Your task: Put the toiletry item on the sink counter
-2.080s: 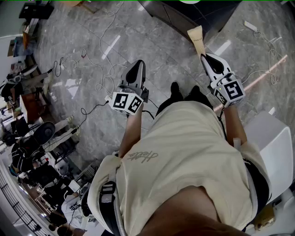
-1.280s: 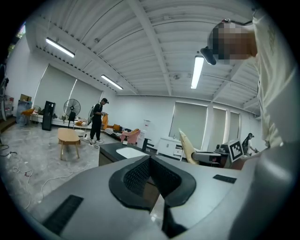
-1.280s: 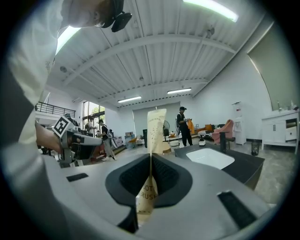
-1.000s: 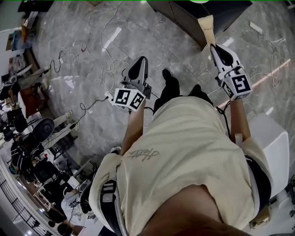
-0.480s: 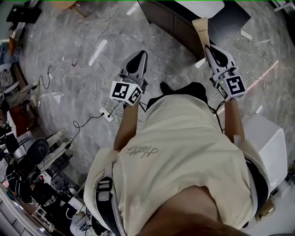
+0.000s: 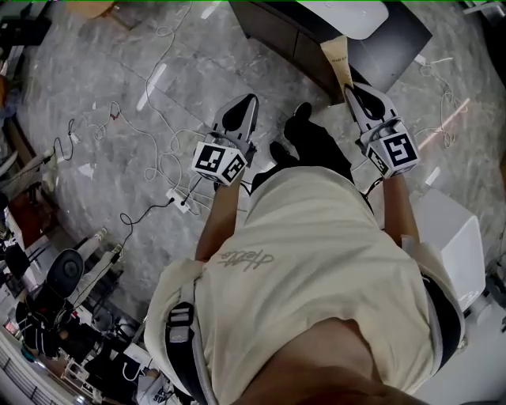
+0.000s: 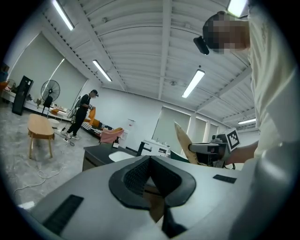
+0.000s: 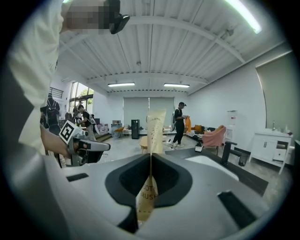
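Standing on a grey marble floor (image 6: 103, 95), just in front of a dark bench (image 6: 399, 39) with a white basin (image 6: 348, 12) set into it. Holding one gripper in each hand, both raised ahead of a beige shirt (image 6: 316, 261).

On the right gripper (image 6: 352, 91): jaws closed on a flat tan packet (image 6: 335, 57), the toiletry item. Gripped near its lower end, so that most of its length stands out past the jaw tips. In the right gripper view, seen edge-on between the two black pads, upright, with some dark print on the lower end, only partly readable. Held in the air, resting on nothing. In the head view, lying across the front edge of the bench, a little below the basin. Not yet placed on the bench top.

On the left gripper (image 6: 243, 101): jaws closed at the tips, with nothing gripped between them. Kept to the left of the right gripper, well apart from it, and over the floor rather than over the bench.

In the left gripper view, showing the bench and the basin ahead at the left, and the right gripper with the packet at the right. In the right gripper view, showing a black tap (image 8: 228, 152) beside the basin, and far behind the packet a person (image 8: 179, 123) in dark clothes.

Also on the floor: loose white cables (image 6: 158, 158) to the left, and a white box (image 6: 451, 237) at the right.
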Motion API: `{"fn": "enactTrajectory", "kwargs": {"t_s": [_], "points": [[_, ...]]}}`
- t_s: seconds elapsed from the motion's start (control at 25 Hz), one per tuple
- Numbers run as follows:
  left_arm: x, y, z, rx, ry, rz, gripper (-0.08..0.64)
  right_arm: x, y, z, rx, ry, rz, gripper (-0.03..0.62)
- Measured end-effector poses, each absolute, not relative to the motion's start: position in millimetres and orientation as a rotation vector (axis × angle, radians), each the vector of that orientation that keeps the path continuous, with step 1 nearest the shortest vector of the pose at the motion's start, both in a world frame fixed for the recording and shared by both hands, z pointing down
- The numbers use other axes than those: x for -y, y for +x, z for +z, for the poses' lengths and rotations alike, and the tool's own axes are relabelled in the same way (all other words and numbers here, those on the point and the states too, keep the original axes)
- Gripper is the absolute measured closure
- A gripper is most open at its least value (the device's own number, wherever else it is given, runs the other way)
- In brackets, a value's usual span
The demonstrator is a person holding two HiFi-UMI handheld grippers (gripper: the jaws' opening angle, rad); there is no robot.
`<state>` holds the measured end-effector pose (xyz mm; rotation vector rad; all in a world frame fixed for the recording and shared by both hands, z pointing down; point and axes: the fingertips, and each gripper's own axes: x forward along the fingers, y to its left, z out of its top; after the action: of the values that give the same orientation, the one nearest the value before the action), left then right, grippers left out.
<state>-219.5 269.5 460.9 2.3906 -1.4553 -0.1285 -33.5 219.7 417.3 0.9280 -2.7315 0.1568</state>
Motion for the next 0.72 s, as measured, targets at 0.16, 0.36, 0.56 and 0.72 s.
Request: {"fn": "enactTrajectory", "kwargs": {"t_s": [0.16, 0.36, 0.56, 0.72], "points": [[-215, -222, 465, 1.444, 2.397, -0.068, 0.557, -167, -43, 440, 2.741, 0.902, 0.223, 0.584], [-128, -235, 450, 1.480, 2.437, 0.005, 0.557, -73, -58, 442, 2.795, 0.870, 0.206, 0.584], [-48, -235, 431, 1.503, 2.482, 0.035, 0.557, 7, -59, 427, 2.843, 0.893, 0.171, 0.584], [-1, -219, 421, 1.480, 2.510, 0.031, 0.557, 48, -43, 425, 2.838, 0.926, 0.184, 0.584]]}}
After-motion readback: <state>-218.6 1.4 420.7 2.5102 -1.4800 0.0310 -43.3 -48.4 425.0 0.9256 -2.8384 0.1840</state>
